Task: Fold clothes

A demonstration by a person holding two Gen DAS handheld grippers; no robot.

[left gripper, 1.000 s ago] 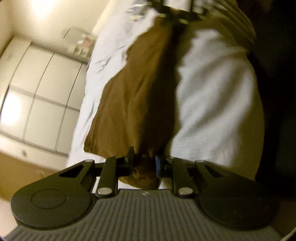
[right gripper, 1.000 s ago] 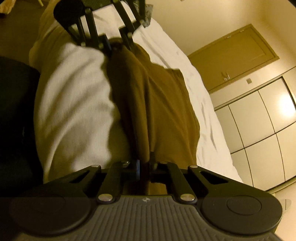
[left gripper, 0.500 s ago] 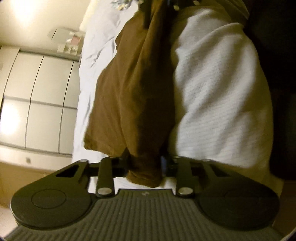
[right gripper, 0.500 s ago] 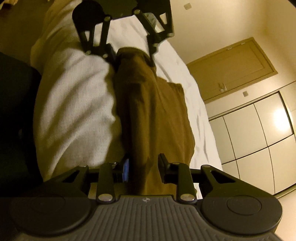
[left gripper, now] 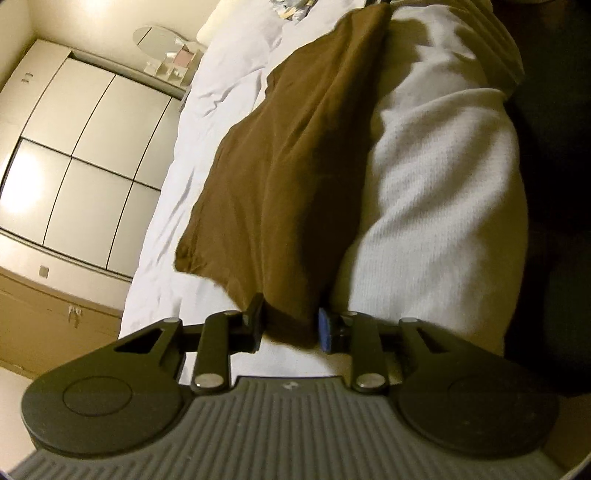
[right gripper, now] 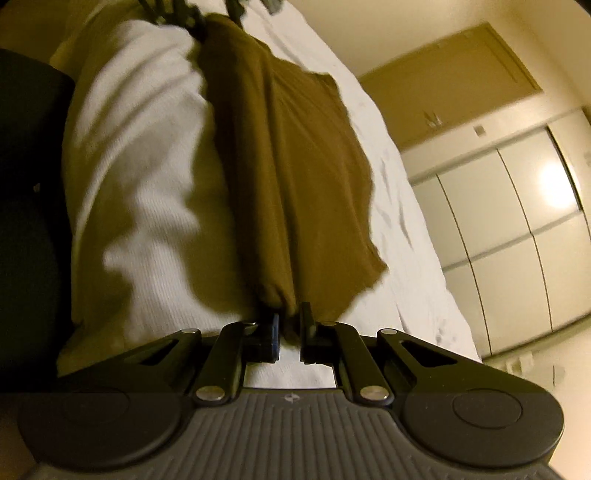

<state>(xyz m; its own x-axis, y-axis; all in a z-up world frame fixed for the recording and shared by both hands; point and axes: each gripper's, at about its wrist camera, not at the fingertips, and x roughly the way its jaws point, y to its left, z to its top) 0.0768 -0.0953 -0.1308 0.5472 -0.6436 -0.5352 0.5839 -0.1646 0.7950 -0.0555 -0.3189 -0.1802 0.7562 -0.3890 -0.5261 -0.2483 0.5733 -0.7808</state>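
Observation:
A brown garment [left gripper: 280, 177] lies stretched along the near edge of a white bed [left gripper: 207, 122], against a person's cream knit top [left gripper: 436, 192]. My left gripper [left gripper: 290, 326] is open, its jaws apart on either side of the garment's near end, not pinching it. In the right wrist view the same brown garment [right gripper: 295, 166] runs away from my right gripper [right gripper: 289, 334], whose jaws stand a little apart at the cloth's other end, so it is open. The left gripper shows blurred at the far end [right gripper: 207, 14].
White wardrobe doors [left gripper: 81, 147] stand beyond the bed, with a wooden door [right gripper: 454, 77] beside them. A small oval mirror and boxes [left gripper: 166, 51] sit at the bed's far end. The person's body in dark trousers [right gripper: 29, 184] borders the garment's near side.
Both grippers have opened and let go of the brown garment's ends. The garment has dropped flatter onto the bed edge, and the two grippers have drawn further apart.

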